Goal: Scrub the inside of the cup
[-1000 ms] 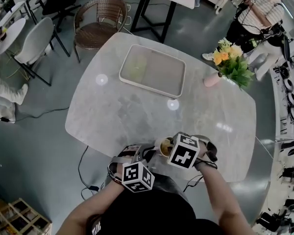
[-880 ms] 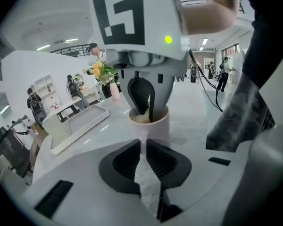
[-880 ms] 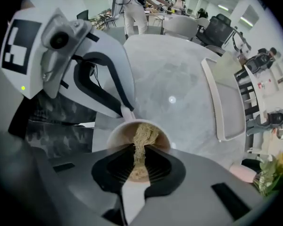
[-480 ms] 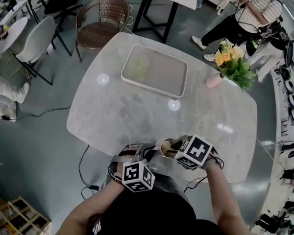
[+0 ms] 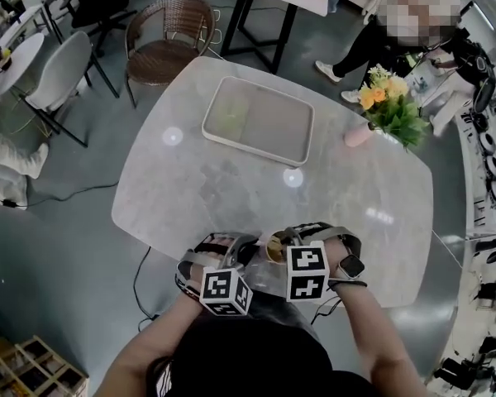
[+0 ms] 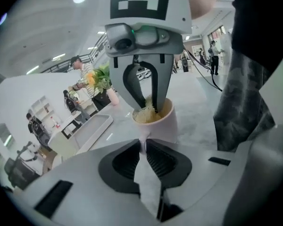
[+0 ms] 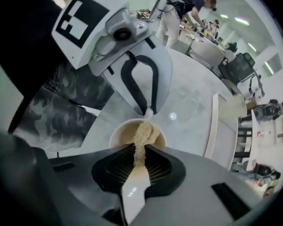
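Note:
A pale pink cup (image 5: 273, 246) stands at the near table edge, also seen in the left gripper view (image 6: 164, 125) and from above in the right gripper view (image 7: 115, 132). My left gripper (image 6: 145, 143) is shut on the cup's handle from the side (image 7: 148, 111). My right gripper (image 7: 137, 150) points straight down over the cup's mouth, shut on a beige fibrous scrubber (image 7: 141, 134). The scrubber (image 6: 144, 115) reaches down inside the cup between the right gripper's fingers (image 6: 132, 86). In the head view the marker cubes hide most of both grippers.
A shallow beige tray (image 5: 259, 121) lies on the marble table (image 5: 198, 188) at the far middle. A pink vase of flowers (image 5: 360, 132) stands at the far right. A wicker chair (image 5: 167, 35) and a person (image 5: 380, 40) are beyond the table.
My right gripper has rolled about its own axis over the cup, its marker cube turning to a new face. The left gripper rolled slightly. The person at the back has walked left.

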`<state>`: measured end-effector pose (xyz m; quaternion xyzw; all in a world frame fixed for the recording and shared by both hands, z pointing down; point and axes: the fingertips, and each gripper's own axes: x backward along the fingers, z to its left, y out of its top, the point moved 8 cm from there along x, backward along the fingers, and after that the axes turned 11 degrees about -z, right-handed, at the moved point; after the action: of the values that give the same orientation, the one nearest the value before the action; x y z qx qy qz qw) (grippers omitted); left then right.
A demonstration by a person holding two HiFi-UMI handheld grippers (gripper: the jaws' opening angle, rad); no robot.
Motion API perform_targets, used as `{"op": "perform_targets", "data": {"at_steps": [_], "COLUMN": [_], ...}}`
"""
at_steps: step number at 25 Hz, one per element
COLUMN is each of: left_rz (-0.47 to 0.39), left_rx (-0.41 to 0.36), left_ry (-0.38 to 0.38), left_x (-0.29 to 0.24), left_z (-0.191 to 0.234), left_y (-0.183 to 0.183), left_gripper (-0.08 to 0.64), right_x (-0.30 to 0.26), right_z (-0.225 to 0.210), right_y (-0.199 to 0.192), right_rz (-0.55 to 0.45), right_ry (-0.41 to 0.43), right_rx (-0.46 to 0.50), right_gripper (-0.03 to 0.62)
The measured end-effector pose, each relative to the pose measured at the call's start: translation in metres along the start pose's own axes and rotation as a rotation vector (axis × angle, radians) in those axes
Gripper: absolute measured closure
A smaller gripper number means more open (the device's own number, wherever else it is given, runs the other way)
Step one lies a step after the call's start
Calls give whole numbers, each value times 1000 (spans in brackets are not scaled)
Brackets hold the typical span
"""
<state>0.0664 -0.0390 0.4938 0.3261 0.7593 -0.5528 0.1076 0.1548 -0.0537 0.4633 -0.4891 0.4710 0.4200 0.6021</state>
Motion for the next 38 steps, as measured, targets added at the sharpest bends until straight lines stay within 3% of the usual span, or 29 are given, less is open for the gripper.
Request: {"op": "perform_targets", "data": {"at_steps": [5,8,14,17,20,24,29,33,38], "left_rz": [-5,6,31,21,18,17,24,22,40], "left_rx": [-209,-266,-354,-403,-445,-500,-555,-558,-559], "left_ry": [-45,-49,-42,-51,-46,-37,-40,-53,-18], "left_x": [-7,-12,-25,-26,-25,-26,-29,-28,-29], "left_z": [12,19,29,31,30,31,33,32,38], "left_y": [-3,-3,-2,-4,-5,-2,-3,-3,-6], "left_gripper": [499,499,499,499,497,494,494,492,491], "right_x": [-17,-20,2,10,-3,-20,-17,-6,16], "right_z": [1,-3,-4,-11,-15,-8,-10,-7,-11], "right_y": [1,3,11,10,11,12,13,17,16], "right_rz": [48,33,-110,-117,-56,-48,-114,-124,-158], "right_ry": [-28,27,190,165,83,79,146,193,164], "right_rx": [241,201,54,33,142,281,244,219,161], "right_gripper": [532,532,532,532,532,532,532,532,532]}}
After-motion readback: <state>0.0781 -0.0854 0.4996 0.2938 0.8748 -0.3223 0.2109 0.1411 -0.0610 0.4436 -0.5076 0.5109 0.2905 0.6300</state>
